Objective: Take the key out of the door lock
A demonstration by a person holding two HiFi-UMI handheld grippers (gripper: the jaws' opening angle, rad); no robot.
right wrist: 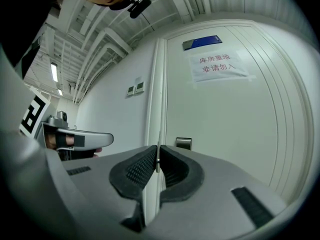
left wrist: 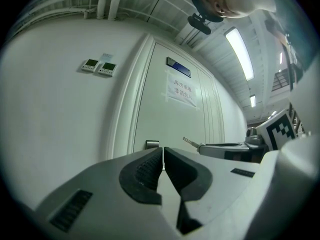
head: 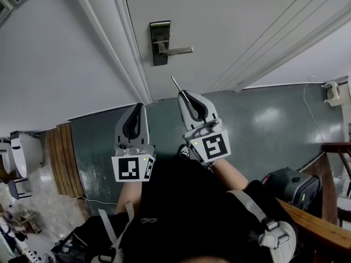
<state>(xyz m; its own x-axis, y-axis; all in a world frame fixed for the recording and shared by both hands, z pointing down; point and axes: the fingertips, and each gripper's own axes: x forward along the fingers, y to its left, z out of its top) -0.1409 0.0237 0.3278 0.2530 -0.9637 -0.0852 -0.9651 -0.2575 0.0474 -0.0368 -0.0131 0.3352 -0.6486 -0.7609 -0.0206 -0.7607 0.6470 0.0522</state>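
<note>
Before the white door, our left gripper hangs with jaws closed on nothing. The lock shows no key, whose blade juts from our right gripper, pinched at the tips. We judge that so thin a hold could let it pivot, slip and drop to the floor.

we've got the white door carrying its lock plate and handle; near right, a dark box sits on the green floor.
</note>
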